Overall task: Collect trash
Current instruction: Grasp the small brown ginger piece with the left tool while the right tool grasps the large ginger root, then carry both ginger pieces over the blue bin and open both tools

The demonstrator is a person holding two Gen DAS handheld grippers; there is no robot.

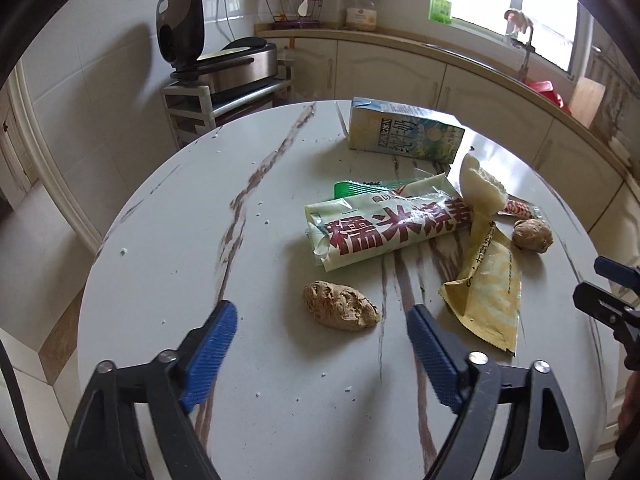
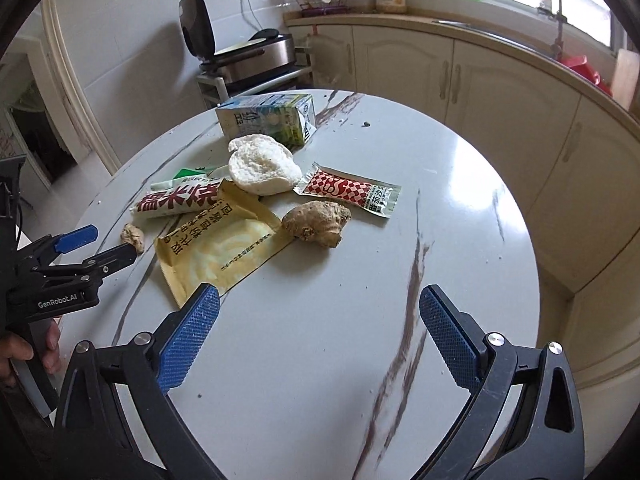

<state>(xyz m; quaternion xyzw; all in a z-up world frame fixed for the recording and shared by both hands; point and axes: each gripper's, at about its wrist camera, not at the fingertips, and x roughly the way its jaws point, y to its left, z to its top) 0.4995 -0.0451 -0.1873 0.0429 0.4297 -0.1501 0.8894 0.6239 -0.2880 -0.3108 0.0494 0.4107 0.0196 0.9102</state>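
Trash lies on a round marble table [image 1: 160, 248]. A small ginger piece [image 1: 340, 306] lies just ahead of my open left gripper [image 1: 322, 312]. Behind it are a white wrapper with red characters [image 1: 384, 226], a yellow packet [image 1: 486, 296], a bitten white bun [image 1: 478, 186], a second ginger piece [image 1: 532, 235] and a milk carton [image 1: 404, 130]. My right gripper [image 2: 320, 300] is open and empty above bare table, near the yellow packet [image 2: 218, 246], the larger ginger [image 2: 318, 222], the bun [image 2: 262, 164], a red ketchup sachet [image 2: 348, 190] and the carton [image 2: 268, 118].
Kitchen cabinets [image 2: 460, 76] and a counter curve behind the table. A black appliance [image 1: 180, 32] stands on a trolley at the back left. The left gripper shows at the left edge of the right wrist view [image 2: 94, 246]. Crumbs dot the table.
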